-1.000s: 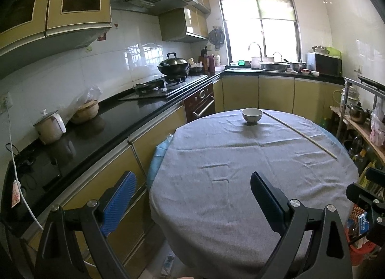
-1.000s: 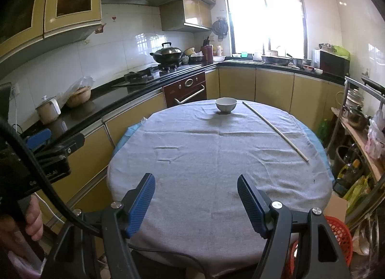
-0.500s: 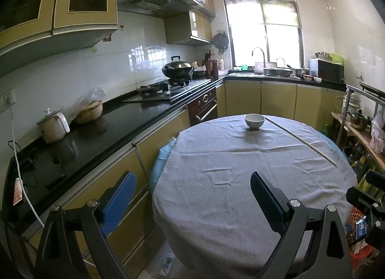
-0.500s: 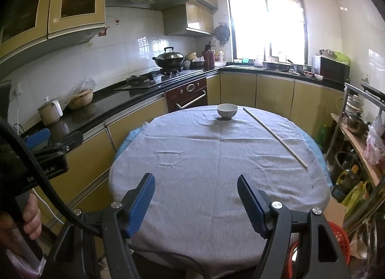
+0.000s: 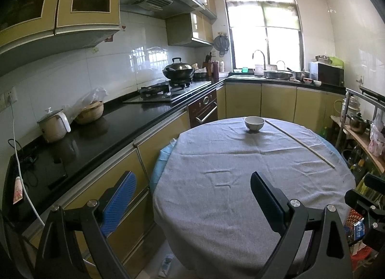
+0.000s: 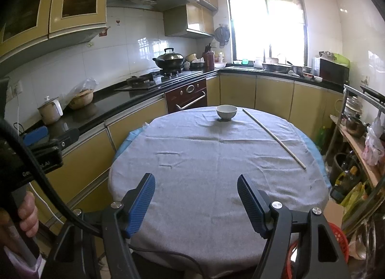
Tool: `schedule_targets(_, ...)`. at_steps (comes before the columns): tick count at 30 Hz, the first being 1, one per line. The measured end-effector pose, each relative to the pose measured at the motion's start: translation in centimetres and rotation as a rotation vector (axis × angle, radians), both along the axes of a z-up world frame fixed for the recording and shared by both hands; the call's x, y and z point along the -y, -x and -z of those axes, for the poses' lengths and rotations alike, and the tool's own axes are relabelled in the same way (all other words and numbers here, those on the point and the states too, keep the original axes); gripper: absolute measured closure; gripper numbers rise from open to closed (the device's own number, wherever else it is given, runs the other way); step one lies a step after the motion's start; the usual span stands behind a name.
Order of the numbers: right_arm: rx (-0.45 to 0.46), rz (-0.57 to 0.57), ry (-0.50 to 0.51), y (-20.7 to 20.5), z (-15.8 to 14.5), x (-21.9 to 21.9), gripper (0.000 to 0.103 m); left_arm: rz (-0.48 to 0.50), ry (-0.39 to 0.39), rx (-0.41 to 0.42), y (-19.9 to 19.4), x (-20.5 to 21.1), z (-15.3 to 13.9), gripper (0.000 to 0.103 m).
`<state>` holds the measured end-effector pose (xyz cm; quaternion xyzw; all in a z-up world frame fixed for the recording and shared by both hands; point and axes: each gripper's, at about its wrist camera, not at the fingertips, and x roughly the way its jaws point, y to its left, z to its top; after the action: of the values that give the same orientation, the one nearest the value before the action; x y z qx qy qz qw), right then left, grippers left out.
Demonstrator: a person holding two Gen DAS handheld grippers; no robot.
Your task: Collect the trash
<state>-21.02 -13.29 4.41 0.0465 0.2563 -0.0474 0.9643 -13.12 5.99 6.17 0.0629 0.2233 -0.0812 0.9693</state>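
A round table with a grey cloth [image 5: 240, 182] [image 6: 204, 158] stands before me. A white bowl [image 5: 254, 123] [image 6: 226, 112] sits at its far side, and a long thin stick [image 5: 299, 143] [image 6: 273, 137] lies to the bowl's right. My left gripper [image 5: 192, 197] is open and empty, held near the table's near left edge. My right gripper [image 6: 196, 194] is open and empty, over the table's near edge. The left gripper also shows at the left of the right wrist view [image 6: 43, 141]. A small wrapper [image 5: 166, 263] lies on the floor under the table edge.
A black counter [image 5: 101, 132] with a kettle [image 5: 54, 124], a basket with a bag [image 5: 90, 114] and a stove with a wok [image 5: 179, 71] runs along the left. A rack with pots and bottles [image 6: 356, 134] stands at the right. A red basket [image 6: 336, 238] sits low right.
Both grippers have drawn back and risen a little from the table, so the table and bowl look further away. Both jaws stay open.
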Motion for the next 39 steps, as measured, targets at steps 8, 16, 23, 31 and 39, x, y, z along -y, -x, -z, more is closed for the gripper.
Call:
schedule_targets(8,-0.005,0.001,-0.007,-0.06,0.22,0.08,0.029,0.003,0.002,-0.002,0.35,0.1,-0.04,0.007)
schedule_targets(16,0.003,0.017,-0.008,0.21,0.32,0.12,0.029,0.006,0.001,-0.004,0.57,0.12,0.01,0.007)
schedule_targets(23,0.008,0.024,-0.011,0.32,0.28,0.27,0.029,0.009,0.0,-0.01,0.63,-0.06,0.08,0.007)
schedule_targets(31,0.009,0.026,-0.012,0.49,0.36,0.38,0.029,0.01,0.0,-0.015,0.6,-0.06,0.28,0.007)
schedule_targets(39,0.006,0.026,-0.012,0.45,0.33,0.46,0.029,0.008,0.001,-0.02,0.54,-0.02,0.38,0.007)
